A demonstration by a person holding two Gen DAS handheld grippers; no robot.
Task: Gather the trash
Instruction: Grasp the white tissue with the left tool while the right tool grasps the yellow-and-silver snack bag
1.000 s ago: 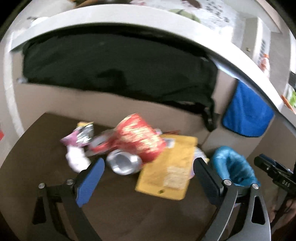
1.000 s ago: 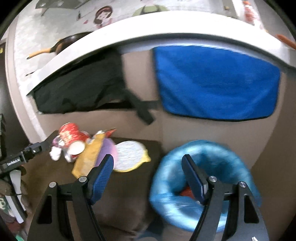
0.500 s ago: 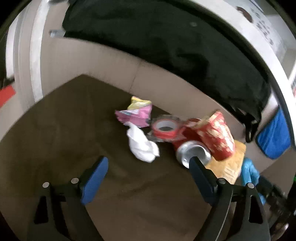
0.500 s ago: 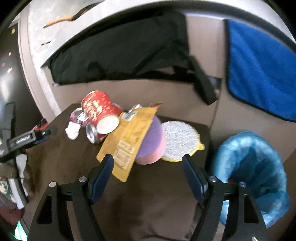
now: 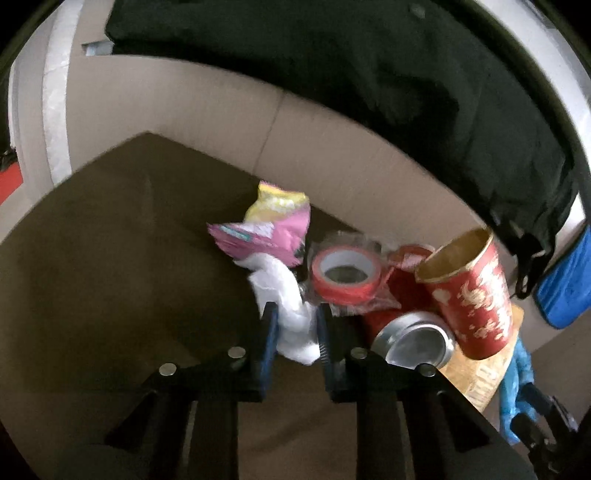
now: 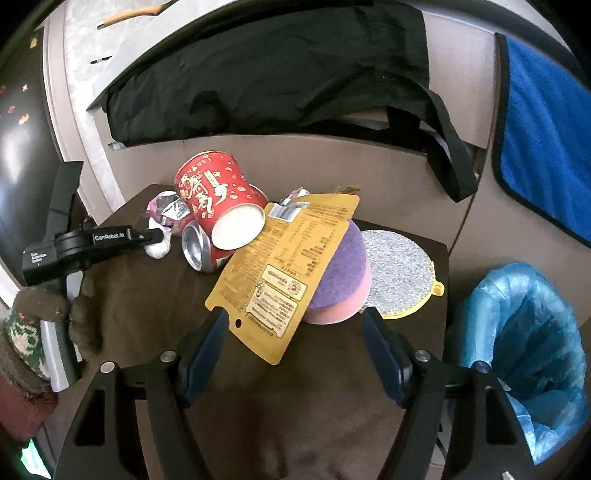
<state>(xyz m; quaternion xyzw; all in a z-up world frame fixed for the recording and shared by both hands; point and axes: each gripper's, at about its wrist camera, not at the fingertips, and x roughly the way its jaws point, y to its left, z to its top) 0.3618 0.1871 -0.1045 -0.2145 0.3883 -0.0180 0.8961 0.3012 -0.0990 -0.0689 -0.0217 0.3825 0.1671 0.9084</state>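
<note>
Trash heaped at the back of a dark brown worktop (image 6: 155,317), against a beige panel wall (image 5: 207,122). Tissue (image 5: 291,321), white and crumpled, between the blue pads of the left hand-held gripper (image 5: 293,332); jaws closing on it, pads pressing its sides. Just behind: pink-and-yellow wrapper (image 5: 273,229), red tape roll (image 5: 345,277) in clear film, then a can (image 5: 413,343) on its side and a red paper cup (image 6: 221,203) tipped over it. Yellow packet (image 6: 291,269) leaning on a purple-and-pink sponge (image 6: 343,284), with a silver scrubber (image 6: 399,273) flat beside that. Right hand-held gripper (image 6: 295,350) spread wide, nothing between its pads, low over the near edge of the packet. Blue-lined bin (image 6: 532,350) off the worktop's right side. Black bag (image 6: 266,74) draped over the wall's ledge, blue towel (image 6: 546,147) hanging further right. Mottled grey surface with a wooden handle (image 6: 133,14) above the ledge.
</note>
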